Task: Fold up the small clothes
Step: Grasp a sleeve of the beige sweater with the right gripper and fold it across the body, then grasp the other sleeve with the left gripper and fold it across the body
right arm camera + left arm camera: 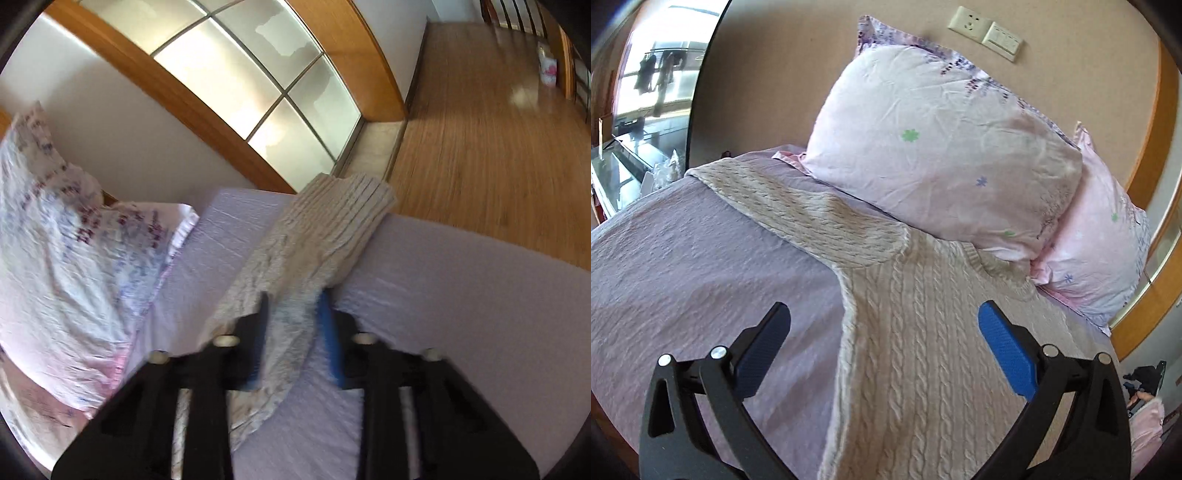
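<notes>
A cream cable-knit sweater (916, 332) lies flat on the lilac bed sheet (683, 266), its left sleeve (798, 210) stretched out toward the far left. My left gripper (884, 314) is open and hovers over the sweater's body, jaws wide apart. In the right wrist view, my right gripper (293, 306) is shut on the sweater's other sleeve (325, 236), which lifts off the sheet (461, 295); its ribbed cuff reaches the bed's edge.
Two pink floral pillows (942, 147) lean against the beige headboard wall, touching the sweater's collar. A pillow (62, 258) lies left of the right gripper. The wooden floor (491, 129) and a frosted sliding door (258, 74) lie beyond the bed edge.
</notes>
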### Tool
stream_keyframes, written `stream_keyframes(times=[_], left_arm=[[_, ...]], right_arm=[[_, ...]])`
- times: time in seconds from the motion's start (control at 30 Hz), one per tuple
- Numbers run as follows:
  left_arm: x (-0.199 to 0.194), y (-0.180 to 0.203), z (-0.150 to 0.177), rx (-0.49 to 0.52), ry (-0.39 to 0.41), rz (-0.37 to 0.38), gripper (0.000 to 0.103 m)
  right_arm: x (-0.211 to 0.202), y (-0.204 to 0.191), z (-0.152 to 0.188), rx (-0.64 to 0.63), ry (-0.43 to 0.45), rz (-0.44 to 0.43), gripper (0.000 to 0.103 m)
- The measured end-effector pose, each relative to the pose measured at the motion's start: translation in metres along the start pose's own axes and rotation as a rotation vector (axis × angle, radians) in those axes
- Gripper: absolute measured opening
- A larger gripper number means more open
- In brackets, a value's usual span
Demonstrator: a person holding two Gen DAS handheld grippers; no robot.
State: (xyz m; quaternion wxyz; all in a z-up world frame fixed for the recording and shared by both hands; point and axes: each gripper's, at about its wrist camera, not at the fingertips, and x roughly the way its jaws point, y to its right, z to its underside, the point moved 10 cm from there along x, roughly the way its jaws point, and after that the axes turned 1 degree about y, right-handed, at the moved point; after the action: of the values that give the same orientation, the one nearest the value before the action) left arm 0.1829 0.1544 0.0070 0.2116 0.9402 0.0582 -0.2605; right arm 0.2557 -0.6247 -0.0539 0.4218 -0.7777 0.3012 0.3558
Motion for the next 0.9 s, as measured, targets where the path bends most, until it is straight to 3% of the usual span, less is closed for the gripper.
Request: stream_keyframes(times=[0.07,0.17,0.33,0.43,0.53,0.6,0.63,0.7,0.73,0.77,0.83,0.9], left_arm=[[0.001,-0.018,-0.009,0.023,0.027,-0.039,0.101],[0.005,-0.045,-0.025,0.068,0.049,-0.104,0.101],[0.03,-0.088,-0.051,-0.012,0.008,-0.154,0.101],[0.043,-0.1,-0.065,-0.079,-0.008,-0.148,0.101],[0.059,-0.117,-0.074,-0.18,-0.031,-0.16,0.101],[0.07,-0.128,-0.077,-0.253,-0.052,-0.151,0.099],[0.075,-0.131,-0.079,-0.281,-0.061,-0.135,0.097],[0.084,-0.139,-0.083,-0.33,-0.082,-0.104,0.09],[0.087,-0.144,-0.085,-0.351,-0.087,-0.096,0.088],[0.091,-0.15,-0.087,-0.369,-0.089,-0.095,0.084],[0.099,-0.164,-0.089,-0.408,-0.107,-0.113,0.08],[0.11,-0.181,-0.09,-0.464,-0.125,-0.118,0.073]], right_arm=[[-0.001,-0.008,0.002,-0.021,-0.007,-0.019,0.009],[-0.036,-0.059,0.011,-0.14,0.049,-0.138,0.009],[-0.115,-0.214,0.097,-0.403,0.013,-0.486,0.009],[-0.149,-0.302,0.184,-0.55,-0.093,-0.683,0.008],[-0.157,-0.365,0.288,-0.655,-0.276,-0.815,0.009],[-0.143,-0.388,0.37,-0.802,-0.43,-0.798,0.01],[-0.13,-0.388,0.412,-0.902,-0.521,-0.727,0.013],[-0.12,-0.376,0.447,-0.942,-0.645,-0.666,0.015],[-0.121,-0.371,0.45,-0.924,-0.668,-0.682,0.022],[-0.121,-0.367,0.444,-0.905,-0.653,-0.691,0.048],[-0.122,-0.363,0.418,-0.869,-0.567,-0.689,0.083],[-0.13,-0.351,0.391,-0.841,-0.506,-0.714,0.084]])
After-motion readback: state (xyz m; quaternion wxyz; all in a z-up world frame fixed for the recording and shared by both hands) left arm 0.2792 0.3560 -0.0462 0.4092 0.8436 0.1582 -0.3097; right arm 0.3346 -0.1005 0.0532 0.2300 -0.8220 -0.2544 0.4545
